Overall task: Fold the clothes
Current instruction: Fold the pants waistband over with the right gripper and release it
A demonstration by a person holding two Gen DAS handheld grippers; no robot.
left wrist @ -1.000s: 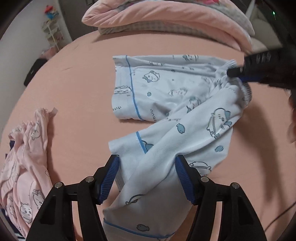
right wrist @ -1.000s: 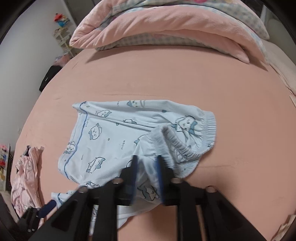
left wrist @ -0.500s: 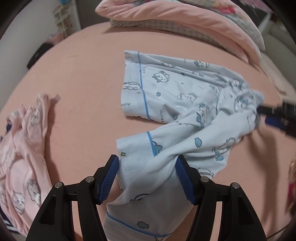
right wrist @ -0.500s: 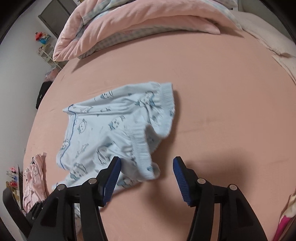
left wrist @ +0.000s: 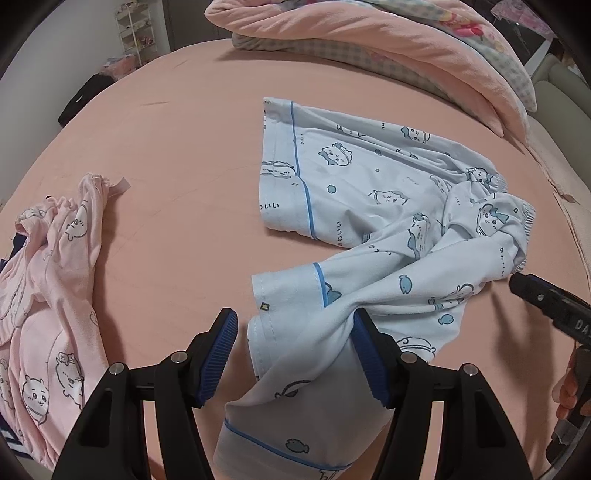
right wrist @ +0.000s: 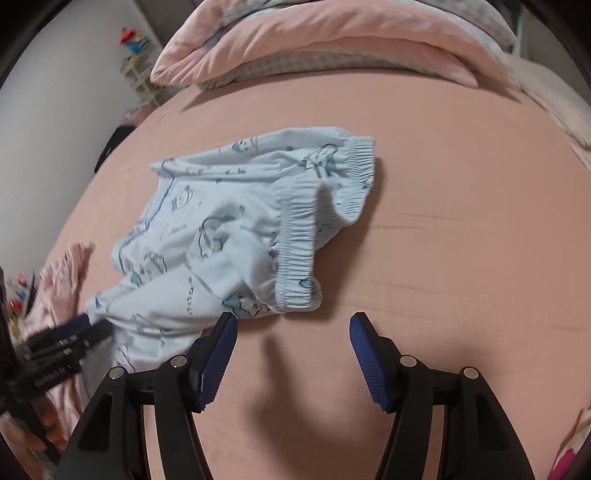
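Light blue pyjama shorts with cartoon prints and blue piping lie crumpled on the pink bed; one leg lies flat at the back, the other runs toward me. My left gripper is open, with the near leg's cloth draped between its fingers and over the right one. In the right wrist view the shorts lie with the elastic waistband turned up. My right gripper is open and empty just in front of the waistband, over bare sheet. The right gripper's tip shows in the left wrist view.
A pink printed garment lies bunched at the left of the bed. A folded pink and checked duvet is piled along the far edge. The pink sheet stretches right of the shorts. A white shelf stands by the far wall.
My right gripper opened, let go of the waistband and drew back; the waistband dropped onto the bed. The left gripper stayed open with the leg cloth across it.
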